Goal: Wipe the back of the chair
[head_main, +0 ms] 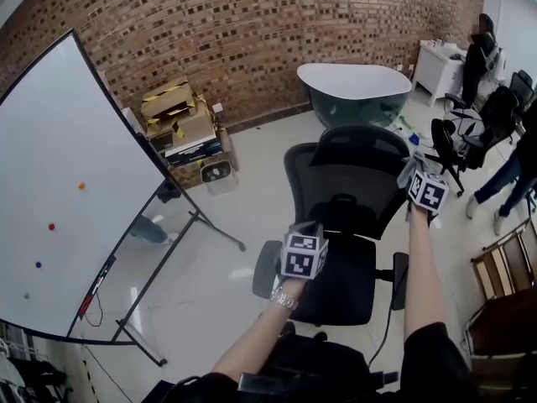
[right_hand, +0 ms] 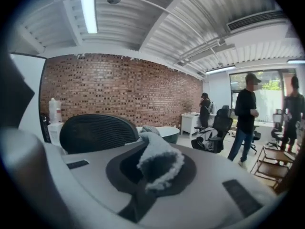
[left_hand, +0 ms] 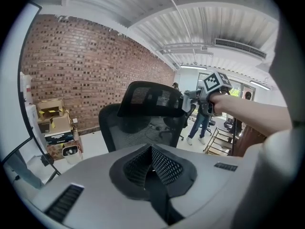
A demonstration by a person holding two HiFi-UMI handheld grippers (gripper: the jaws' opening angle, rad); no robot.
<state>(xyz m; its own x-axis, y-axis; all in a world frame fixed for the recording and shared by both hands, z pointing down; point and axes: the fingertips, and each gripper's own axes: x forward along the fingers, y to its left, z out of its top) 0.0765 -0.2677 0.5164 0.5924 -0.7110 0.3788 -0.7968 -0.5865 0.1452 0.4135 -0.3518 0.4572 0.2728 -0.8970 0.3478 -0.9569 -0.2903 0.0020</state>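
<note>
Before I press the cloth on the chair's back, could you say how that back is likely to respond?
The chair back looks like see-through mesh, so it will probably flex a little. The floor is glossy, so the whole chair may slide or turn away; its base is hidden.

The chair (head_main: pixel 348 183) back is matt black mesh; the cloth (right_hand: pixel 159 159) is fuzzy grey pile; the floor (head_main: pixel 214 259) is glossy; the wall (head_main: pixel 252 32) is rough brick.
</note>
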